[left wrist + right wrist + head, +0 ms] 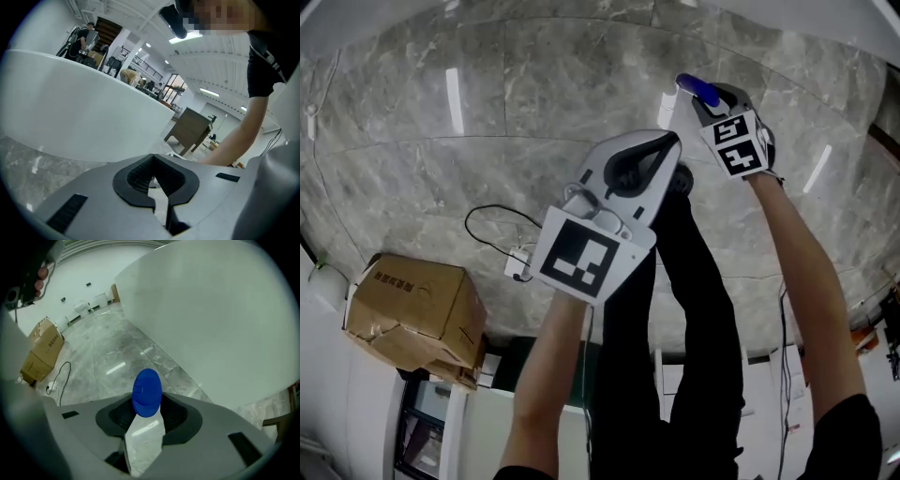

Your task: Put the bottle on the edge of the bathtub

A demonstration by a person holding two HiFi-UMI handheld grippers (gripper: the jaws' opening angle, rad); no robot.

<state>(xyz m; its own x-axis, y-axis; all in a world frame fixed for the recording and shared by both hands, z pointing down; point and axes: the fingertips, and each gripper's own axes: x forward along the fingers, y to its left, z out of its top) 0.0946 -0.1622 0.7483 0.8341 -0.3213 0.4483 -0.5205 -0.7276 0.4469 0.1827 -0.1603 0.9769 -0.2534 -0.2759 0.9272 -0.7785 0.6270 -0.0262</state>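
Note:
A bottle with a blue cap (146, 392) and a pale, clear body (145, 441) stands clamped in my right gripper (147, 417), cap pointing away from the camera. From the head view only the blue cap (697, 89) shows ahead of my right gripper (707, 103), held high over the marble floor. The white bathtub wall (225, 319) rises just right of the bottle; its rim (825, 14) curves across the top of the head view. My left gripper (666, 145) hangs lower and nearer, shut with nothing between its black pads (140, 176), beside the tub wall (70, 108).
A cardboard box (412, 314) sits on the grey marble floor (487, 141) at left, with a black cable and white power strip (517, 265) beside it. The person's black trouser legs (694, 309) stand below the grippers. A brown wooden cabinet (192, 129) stands beyond the tub.

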